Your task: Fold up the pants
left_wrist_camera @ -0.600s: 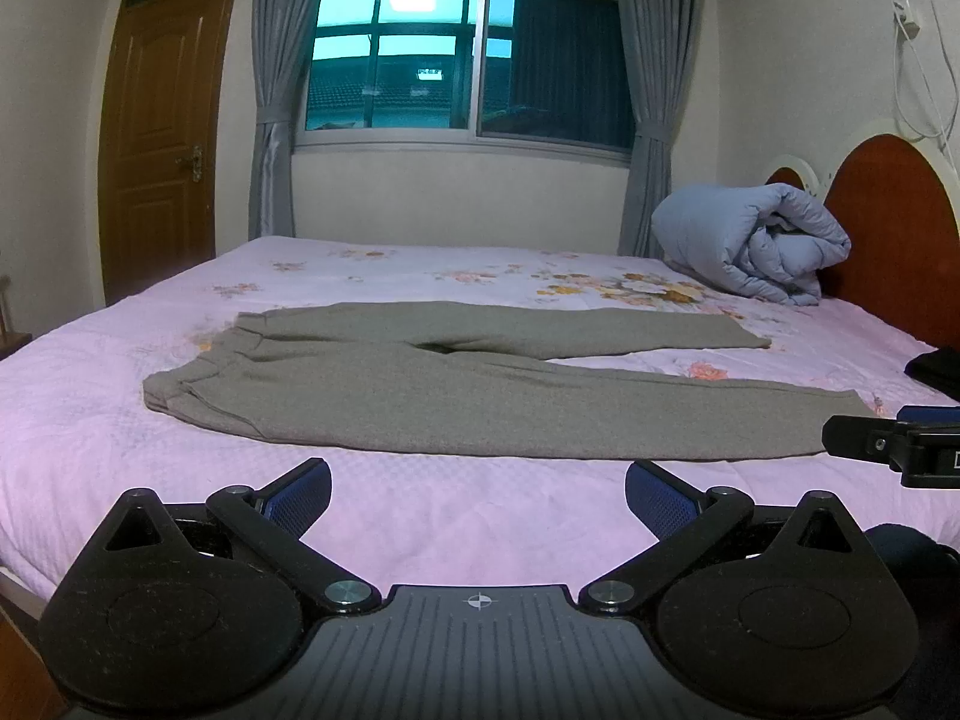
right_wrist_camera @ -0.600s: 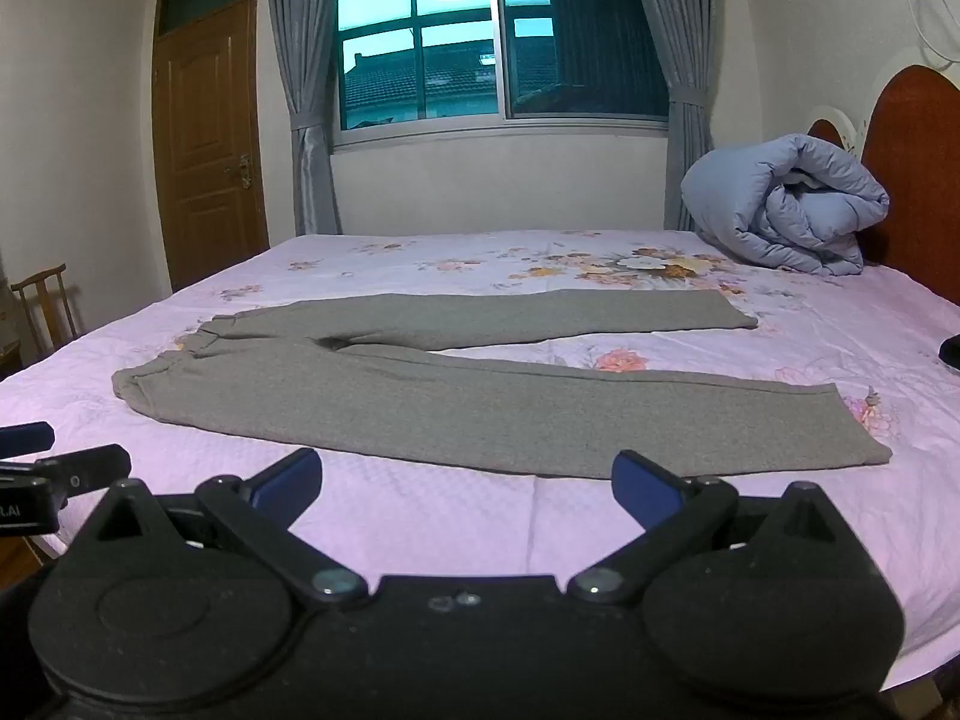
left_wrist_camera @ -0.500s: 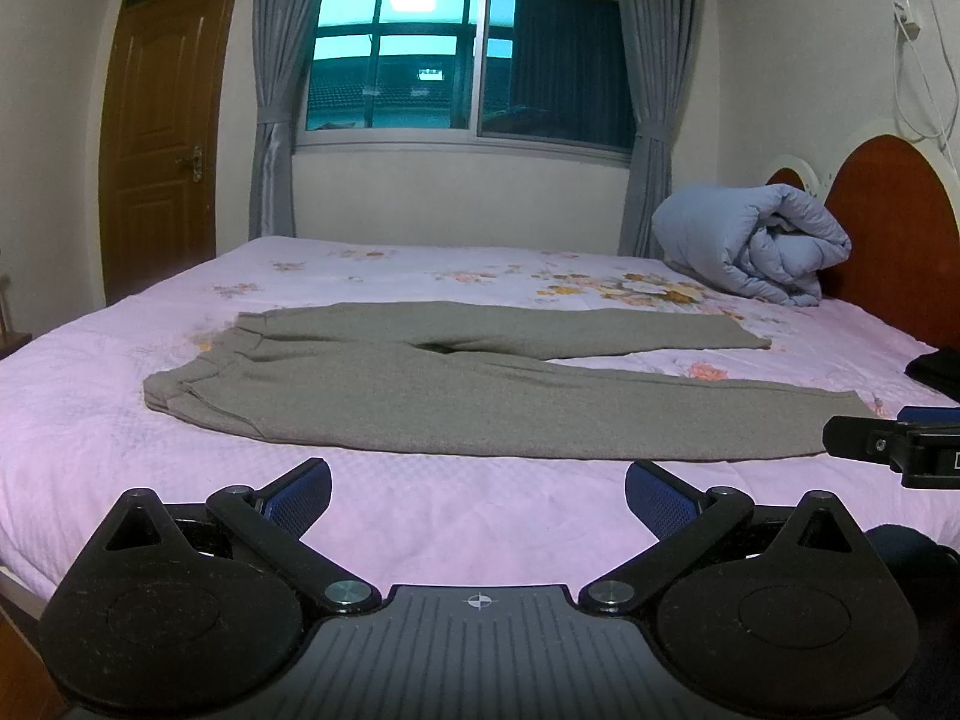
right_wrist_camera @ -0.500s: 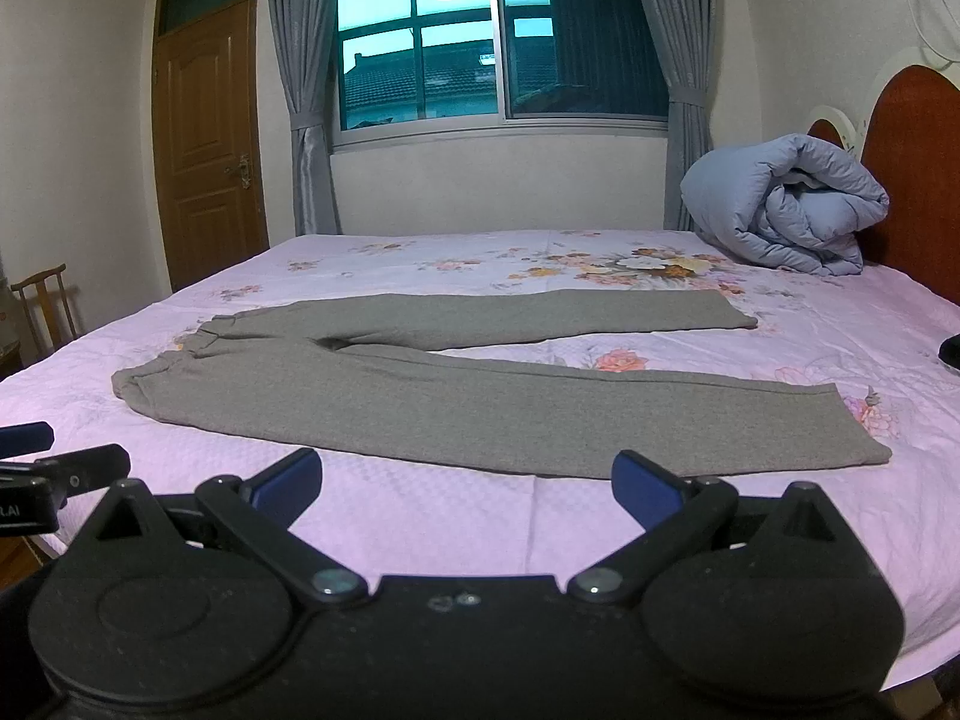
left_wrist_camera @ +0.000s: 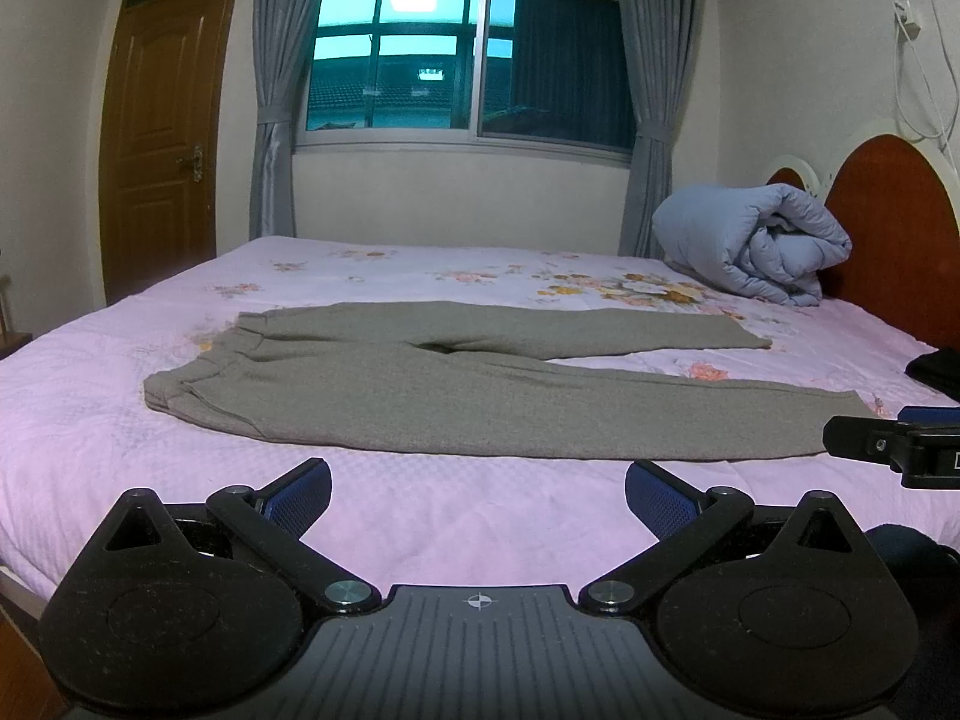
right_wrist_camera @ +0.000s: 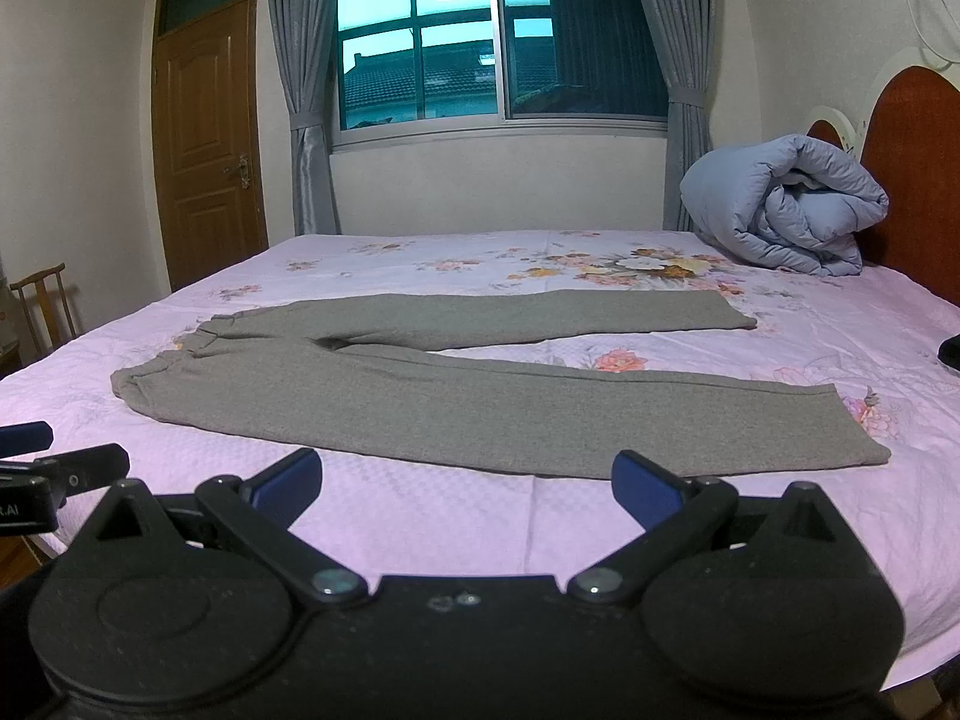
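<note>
Grey pants (left_wrist_camera: 480, 396) lie flat on the pink bed (left_wrist_camera: 450, 498), waistband at the left, both legs spread toward the right; they also show in the right wrist view (right_wrist_camera: 480, 402). My left gripper (left_wrist_camera: 478, 489) is open and empty, just short of the near trouser leg's front edge. My right gripper (right_wrist_camera: 467, 483) is open and empty, also just short of that edge, nearer the leg cuffs. A finger of the right gripper shows at the right edge of the left wrist view (left_wrist_camera: 900, 444).
A rolled blue duvet (right_wrist_camera: 786, 210) lies at the red headboard (right_wrist_camera: 924, 168) on the right. A dark item (left_wrist_camera: 936, 366) sits at the bed's right side. A wooden door (right_wrist_camera: 207, 144) and a chair (right_wrist_camera: 45, 312) stand at the left, a window behind.
</note>
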Demonstrator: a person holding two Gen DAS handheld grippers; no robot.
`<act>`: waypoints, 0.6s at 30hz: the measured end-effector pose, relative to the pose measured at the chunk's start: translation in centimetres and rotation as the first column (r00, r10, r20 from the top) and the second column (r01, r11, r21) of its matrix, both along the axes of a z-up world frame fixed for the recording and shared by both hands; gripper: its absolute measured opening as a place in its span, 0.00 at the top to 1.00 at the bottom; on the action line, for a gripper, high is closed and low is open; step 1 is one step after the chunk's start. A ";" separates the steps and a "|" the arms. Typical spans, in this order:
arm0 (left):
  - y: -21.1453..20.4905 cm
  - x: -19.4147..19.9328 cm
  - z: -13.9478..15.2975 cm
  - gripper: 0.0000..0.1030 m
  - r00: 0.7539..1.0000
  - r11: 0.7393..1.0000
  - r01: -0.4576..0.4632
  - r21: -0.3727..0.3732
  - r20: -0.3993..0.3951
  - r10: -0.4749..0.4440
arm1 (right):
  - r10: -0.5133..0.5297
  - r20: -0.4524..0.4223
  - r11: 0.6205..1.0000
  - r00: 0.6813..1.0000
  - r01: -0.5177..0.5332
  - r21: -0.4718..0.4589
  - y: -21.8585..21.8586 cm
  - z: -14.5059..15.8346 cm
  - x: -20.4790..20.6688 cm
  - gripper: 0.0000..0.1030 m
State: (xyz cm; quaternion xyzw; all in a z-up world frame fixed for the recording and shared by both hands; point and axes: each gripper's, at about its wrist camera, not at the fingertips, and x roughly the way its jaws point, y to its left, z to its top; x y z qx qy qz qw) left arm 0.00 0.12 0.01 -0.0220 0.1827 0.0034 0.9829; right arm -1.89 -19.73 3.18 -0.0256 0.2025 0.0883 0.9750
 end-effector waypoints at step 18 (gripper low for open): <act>-0.1 0.0 -0.1 0.00 1.000 1.000 -0.001 0.000 0.001 0.001 | 0.000 -0.001 1.000 1.000 0.000 0.001 -0.1 -0.1 -0.1 0.06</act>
